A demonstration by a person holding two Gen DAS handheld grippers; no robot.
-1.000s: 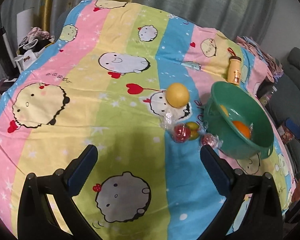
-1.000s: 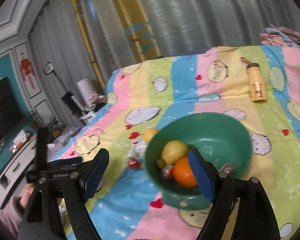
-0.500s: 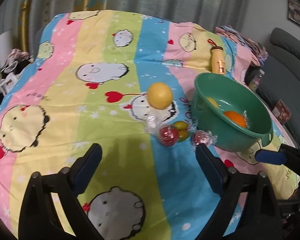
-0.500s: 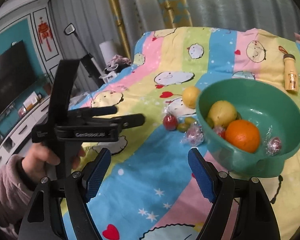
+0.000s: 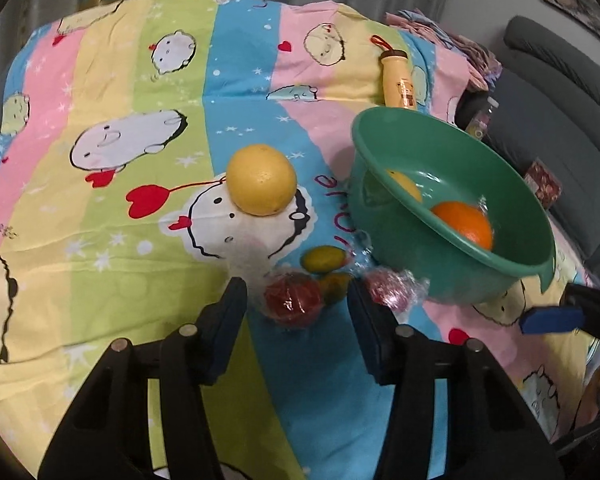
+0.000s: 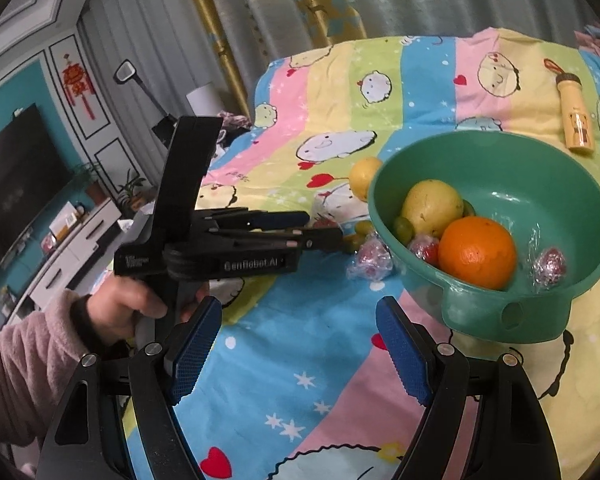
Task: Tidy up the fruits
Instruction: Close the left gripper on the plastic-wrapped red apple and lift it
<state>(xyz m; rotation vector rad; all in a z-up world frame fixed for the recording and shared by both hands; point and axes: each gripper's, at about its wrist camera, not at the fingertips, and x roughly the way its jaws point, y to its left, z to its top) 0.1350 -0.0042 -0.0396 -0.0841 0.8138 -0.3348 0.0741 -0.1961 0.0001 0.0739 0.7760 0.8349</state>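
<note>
Bedspread [image 5: 140, 208] open at 9–12 o'clock; green bowl [image 5: 384, 236] blocks 2 o'clock, wrapped fruit [image 5: 392, 288] crowds it w/ little gap.

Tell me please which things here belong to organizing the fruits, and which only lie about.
Belong to the job:
green bowl
orange
large yellow citrus on the cloth
wrapped red fruit between the left claw's fingers
small green fruits

Just lying about:
yellow bottle
grey sofa
television
</note>
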